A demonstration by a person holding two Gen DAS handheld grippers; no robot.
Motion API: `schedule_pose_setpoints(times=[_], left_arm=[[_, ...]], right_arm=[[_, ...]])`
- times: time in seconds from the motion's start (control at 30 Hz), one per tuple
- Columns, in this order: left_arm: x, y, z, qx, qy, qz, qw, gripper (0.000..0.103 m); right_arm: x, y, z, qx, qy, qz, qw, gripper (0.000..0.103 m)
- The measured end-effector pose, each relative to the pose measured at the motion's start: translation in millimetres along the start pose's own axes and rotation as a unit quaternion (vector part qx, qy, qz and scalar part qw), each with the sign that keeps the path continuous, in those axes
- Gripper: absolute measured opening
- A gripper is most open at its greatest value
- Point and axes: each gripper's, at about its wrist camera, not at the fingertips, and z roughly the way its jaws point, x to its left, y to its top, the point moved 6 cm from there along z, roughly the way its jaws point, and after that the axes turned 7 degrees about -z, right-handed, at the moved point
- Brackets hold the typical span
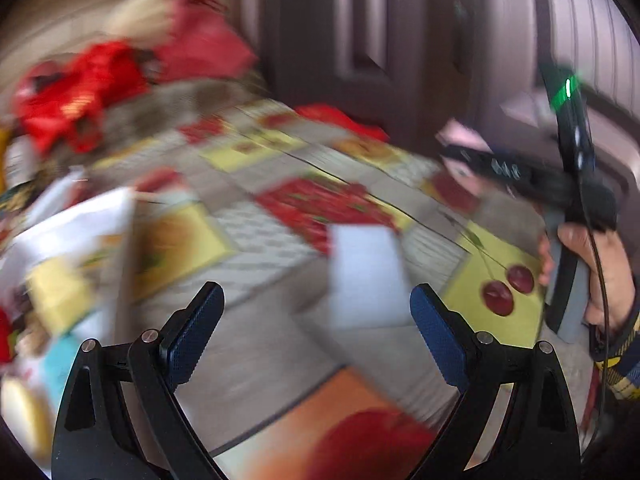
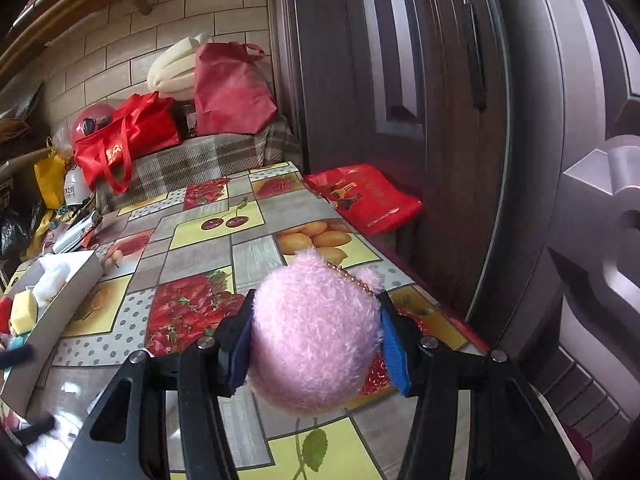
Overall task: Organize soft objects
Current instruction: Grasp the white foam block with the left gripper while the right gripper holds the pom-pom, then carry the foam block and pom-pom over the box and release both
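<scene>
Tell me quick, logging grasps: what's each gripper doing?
Left gripper: open, holding nothing.
Right gripper: shut on the pink plush toy.

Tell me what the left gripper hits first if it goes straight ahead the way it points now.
Probably the tablecloth itself: the open left gripper tilts down toward it. A blurred white object lies between the fingers' line, but its depth is unclear.

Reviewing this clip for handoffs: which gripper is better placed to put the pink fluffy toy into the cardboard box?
Right. The right gripper is already shut on the pink fluffy toy, and the cardboard box lies to its left on the table. The left gripper is open, empty, and its view is motion-blurred.
</scene>
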Motion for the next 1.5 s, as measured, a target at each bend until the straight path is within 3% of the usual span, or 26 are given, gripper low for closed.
schedule_pose_setpoints(times=[0.1, 0.2, 0.27, 0.33, 0.37, 0.53, 0.73, 0.87, 1.0, 1.23, 1.5], left_arm=[[-40.9, 1.5, 39.8, 0.06, -0.019, 0.04, 0.9972, 0.095], [-58.7, 5.5, 63.7, 0.086, -0.012, 0.052, 0.9948, 0.093], [-63.4, 2.9, 75.0, 0.107, -0.007, 0.056, 0.9927, 0.075], [-67.0, -3.3, 87.7, 0.138, -0.002, 0.068, 0.9881, 0.05], [-69.0, -4.2, 85.9, 0.138, -0.013, 0.068, 0.988, 0.05], [-62.0, -3.2, 81.7, 0.119, -0.008, 0.057, 0.9912, 0.05], [-51.2, 9.2, 53.8, 0.046, 0.006, 0.033, 0.9984, 0.05], [-47.8, 12.2, 36.6, 0.006, 0.021, 0.039, 0.999, 0.05], [-40.5, 8.7, 25.4, -0.004, 0.029, 0.052, 0.9982, 0.05], [-6.7, 0.5, 0.5, -0.022, 0.055, 0.033, 0.9977, 0.05], [53.9, -10.1, -43.1, -0.061, 0.111, -0.001, 0.9919, 0.05]], right_arm=[[5.6, 3.2, -1.6, -0.011, 0.001, -0.014, 1.0, 0.055], [10.1, 4.9, 0.4, -0.013, 0.007, -0.018, 1.0, 0.055], [10.1, 5.9, 5.2, -0.01, 0.014, -0.011, 1.0, 0.055], [7.8, 5.3, 5.9, -0.01, 0.02, -0.001, 1.0, 0.055], [6.7, 5.3, 6.4, -0.009, 0.022, 0.002, 1.0, 0.055], [5.2, 5.2, 6.3, -0.009, 0.024, 0.006, 1.0, 0.055], [7.8, 5.9, 6.3, -0.009, 0.015, -0.007, 1.0, 0.055], [14.8, 6.8, 5.0, -0.01, 0.012, -0.017, 1.0, 0.055], [31.2, 5.0, 4.0, -0.004, 0.028, -0.019, 0.999, 0.055], [82.8, 7.5, 1.4, -0.012, 0.075, -0.041, 0.996, 0.055], [176.2, 9.5, -5.3, -0.021, 0.152, -0.094, 0.984, 0.055]])
